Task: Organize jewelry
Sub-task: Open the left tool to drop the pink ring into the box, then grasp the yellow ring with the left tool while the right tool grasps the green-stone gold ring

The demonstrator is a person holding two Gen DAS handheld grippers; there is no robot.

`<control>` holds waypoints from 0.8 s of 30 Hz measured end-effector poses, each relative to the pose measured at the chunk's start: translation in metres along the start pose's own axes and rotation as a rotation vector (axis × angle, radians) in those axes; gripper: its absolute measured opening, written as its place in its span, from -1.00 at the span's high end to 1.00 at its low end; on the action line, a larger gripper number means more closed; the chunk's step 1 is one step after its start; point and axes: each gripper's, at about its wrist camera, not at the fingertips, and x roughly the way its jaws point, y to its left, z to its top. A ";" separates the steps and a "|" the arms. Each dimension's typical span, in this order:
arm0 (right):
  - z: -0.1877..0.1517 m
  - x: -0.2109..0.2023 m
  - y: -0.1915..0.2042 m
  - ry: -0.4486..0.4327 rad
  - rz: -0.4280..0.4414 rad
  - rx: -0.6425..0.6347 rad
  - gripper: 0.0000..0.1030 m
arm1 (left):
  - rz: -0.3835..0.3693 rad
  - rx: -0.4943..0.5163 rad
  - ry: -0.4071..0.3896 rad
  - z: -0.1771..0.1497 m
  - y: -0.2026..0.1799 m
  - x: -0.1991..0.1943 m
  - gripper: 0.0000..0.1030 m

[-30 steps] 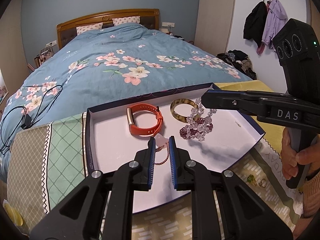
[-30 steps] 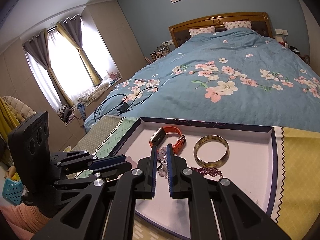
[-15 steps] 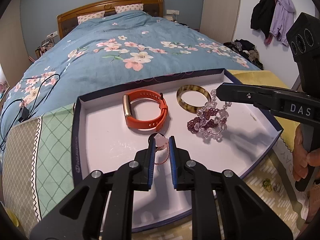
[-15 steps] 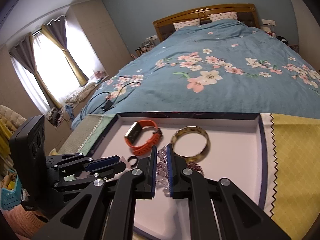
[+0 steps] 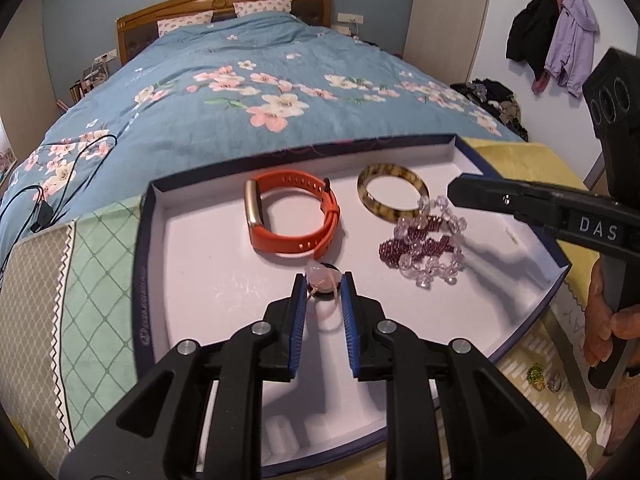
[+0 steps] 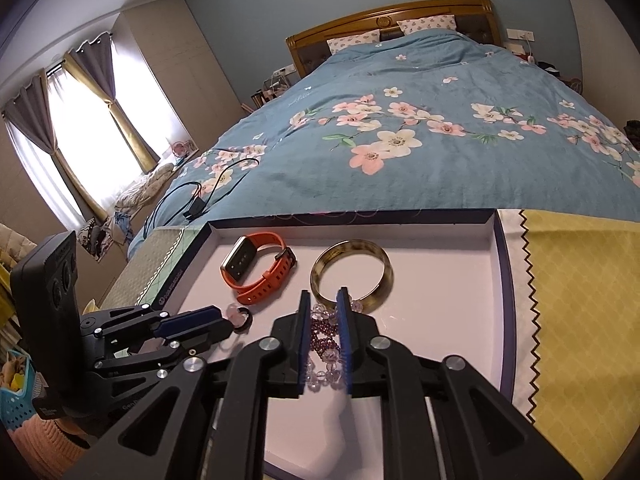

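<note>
Left wrist view, low in the frame: my left gripper (image 5: 323, 280) is opening around the pink stone charm (image 5: 320, 274); my right gripper (image 6: 323, 300) opens over the bead bracelets (image 6: 320, 338); I should lift slowly, leaving both in the white tray (image 5: 192, 264).

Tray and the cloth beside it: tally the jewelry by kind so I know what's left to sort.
Orange watch band: 1
Tortoiseshell bangle: 1
Beaded bracelets, clear and purple, tangled: 2
Pink pendant piece: 1
Rings on the cloth, outside the tray: 2
Total: 7
</note>
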 end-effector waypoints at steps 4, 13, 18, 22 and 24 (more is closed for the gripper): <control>0.000 -0.009 0.002 -0.017 0.004 -0.001 0.57 | 0.008 0.001 -0.049 0.002 0.002 -0.017 0.47; -0.008 -0.043 0.012 -0.054 0.029 -0.038 0.36 | 0.017 -0.010 -0.170 -0.008 0.012 -0.077 0.29; -0.023 -0.067 0.025 -0.070 0.026 -0.104 0.25 | 0.029 0.007 -0.223 -0.026 0.014 -0.112 0.19; -0.039 -0.077 0.029 -0.058 0.021 -0.132 0.24 | 0.029 0.012 -0.235 -0.041 0.016 -0.130 0.13; -0.050 -0.080 0.029 -0.043 0.023 -0.141 0.24 | 0.038 0.014 -0.231 -0.051 0.018 -0.135 0.10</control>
